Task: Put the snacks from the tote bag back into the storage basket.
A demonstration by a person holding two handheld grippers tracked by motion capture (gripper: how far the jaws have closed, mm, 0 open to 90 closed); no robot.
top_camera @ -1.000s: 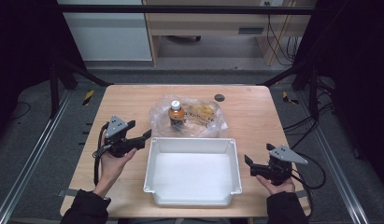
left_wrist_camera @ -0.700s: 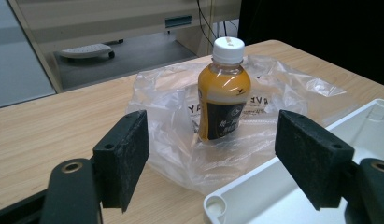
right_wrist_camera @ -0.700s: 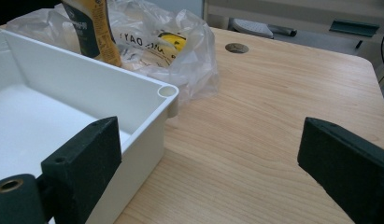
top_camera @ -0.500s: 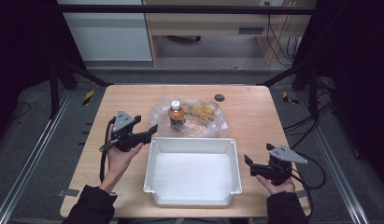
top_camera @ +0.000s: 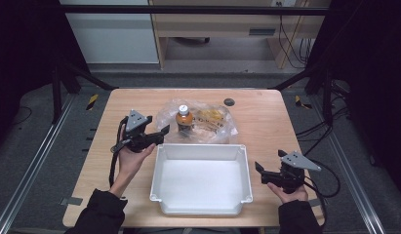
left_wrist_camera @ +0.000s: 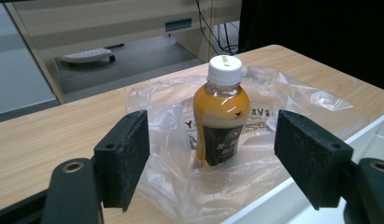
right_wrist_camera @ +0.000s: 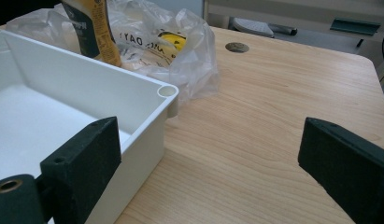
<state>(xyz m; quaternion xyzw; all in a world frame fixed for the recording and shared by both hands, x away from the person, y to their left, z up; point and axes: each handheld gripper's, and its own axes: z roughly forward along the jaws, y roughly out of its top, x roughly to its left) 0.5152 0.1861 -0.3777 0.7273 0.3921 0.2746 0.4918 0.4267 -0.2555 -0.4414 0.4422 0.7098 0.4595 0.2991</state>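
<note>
An orange drink bottle [top_camera: 184, 118] with a white cap and dark label stands upright in a crumpled clear plastic bag [top_camera: 212, 127] at the table's middle back. In the left gripper view the bottle [left_wrist_camera: 221, 112] stands a short way ahead, centred between the jaws. My left gripper [top_camera: 162, 135] is open just left of the bottle, touching nothing. A white tray [top_camera: 200, 147] lies empty in front of the bag. My right gripper [top_camera: 260, 173] is open beside the tray's right wall, low over the table, with bare wood between its jaws [right_wrist_camera: 213, 144].
A yellow packet [top_camera: 213, 116] lies inside the bag to the right of the bottle. A small dark round insert [top_camera: 229, 102] sits in the tabletop behind the bag. Bare wood [top_camera: 281, 126] stretches right of the bag and tray. The tray's corner [right_wrist_camera: 167, 91] is near the right gripper's left jaw.
My left gripper has moved forward and to the right, from beside the tray's left corner towards the bottle. The right gripper has stayed put.
</note>
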